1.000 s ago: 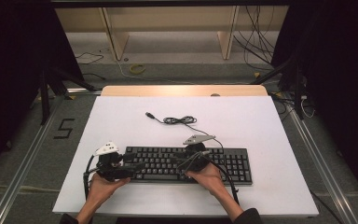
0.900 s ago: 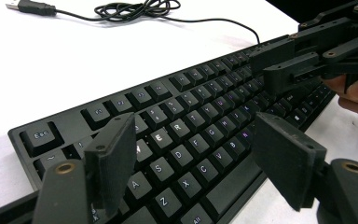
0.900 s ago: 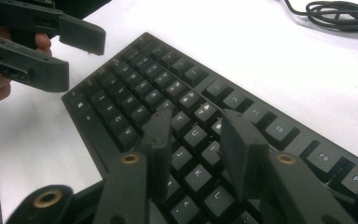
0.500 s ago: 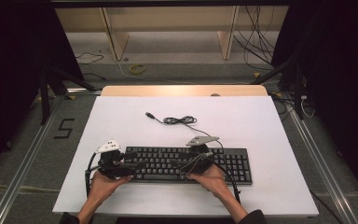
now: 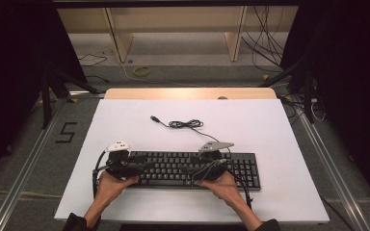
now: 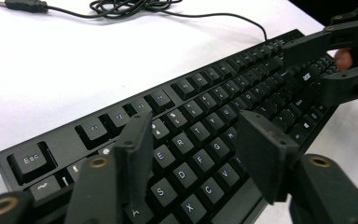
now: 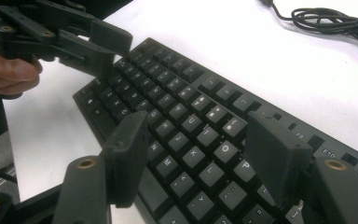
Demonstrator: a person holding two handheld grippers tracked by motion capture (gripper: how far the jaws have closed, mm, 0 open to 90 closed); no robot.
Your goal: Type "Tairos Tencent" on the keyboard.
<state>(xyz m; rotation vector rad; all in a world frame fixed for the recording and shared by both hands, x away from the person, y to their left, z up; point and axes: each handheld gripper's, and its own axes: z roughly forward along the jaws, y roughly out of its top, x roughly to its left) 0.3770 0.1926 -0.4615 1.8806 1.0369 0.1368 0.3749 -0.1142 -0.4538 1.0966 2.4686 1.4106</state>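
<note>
White tabletop (image 5: 270,125) carries my flat black plastic keyboard (image 5: 188,168) along its near edge — long axis crosswise; left gripper (image 6: 191,154) and right gripper (image 7: 196,154) (both spread open) hover over opposite ends.

The keyboard (image 5: 192,168) lies on the table (image 5: 270,130), its coiled cable (image 5: 185,124) behind it.

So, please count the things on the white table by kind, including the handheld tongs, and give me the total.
Keyboard: 1
Keyboard cable with USB plug: 1
Tongs, left and right, both open over the keys: 2
Total: 4
</note>
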